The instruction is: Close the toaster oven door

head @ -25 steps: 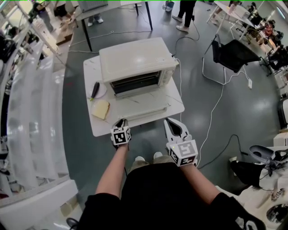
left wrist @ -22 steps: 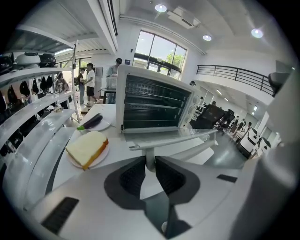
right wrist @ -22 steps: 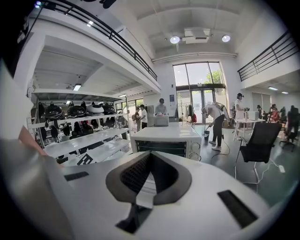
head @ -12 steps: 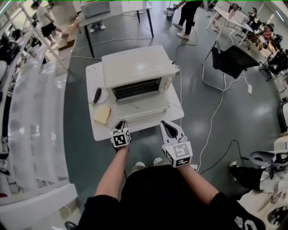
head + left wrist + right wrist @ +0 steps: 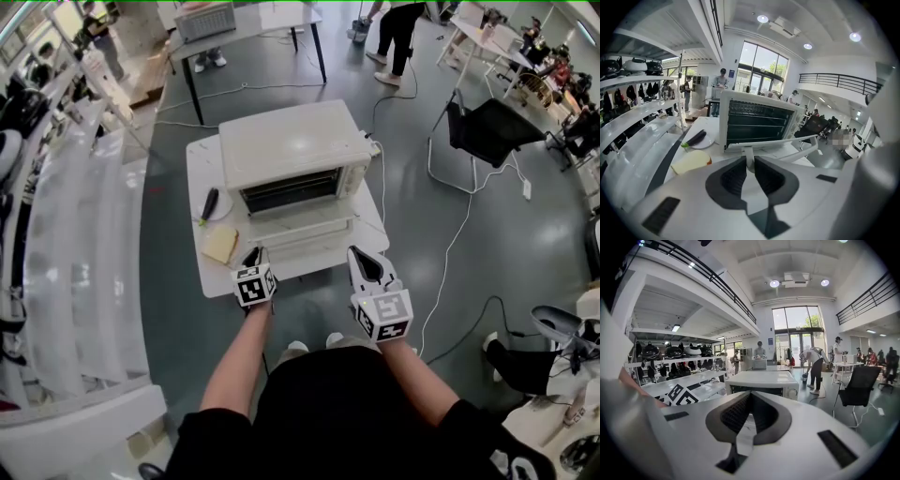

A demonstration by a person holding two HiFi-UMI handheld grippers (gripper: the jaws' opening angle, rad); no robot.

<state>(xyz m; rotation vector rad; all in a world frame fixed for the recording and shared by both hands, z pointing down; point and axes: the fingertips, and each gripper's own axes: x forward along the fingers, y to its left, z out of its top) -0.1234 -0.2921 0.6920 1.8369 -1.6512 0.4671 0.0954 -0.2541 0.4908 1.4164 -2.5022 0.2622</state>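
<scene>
A white toaster oven [image 5: 291,150] stands on a small white table [image 5: 199,164]. Its door [image 5: 302,230] hangs open, lying flat toward me, and the dark racks show in the left gripper view [image 5: 757,123]. My left gripper [image 5: 251,253] hovers at the table's near edge by the door's left front corner. Its jaws stand a narrow gap apart, and the door handle [image 5: 778,142] runs just beyond the fingertips. My right gripper [image 5: 359,255] is shut and empty, close before the door's right front corner and level with the oven top [image 5: 761,378].
A bread slice [image 5: 222,246] and a plate [image 5: 217,208] with a dark vegetable lie on the table left of the oven. White shelving [image 5: 75,234] runs along the left. A black chair [image 5: 492,131], floor cables [image 5: 450,253] and several people stand beyond.
My head view has drifted, so the oven and table sit slightly higher and further right. Both grippers stay near the table's front edge. The door remains down.
</scene>
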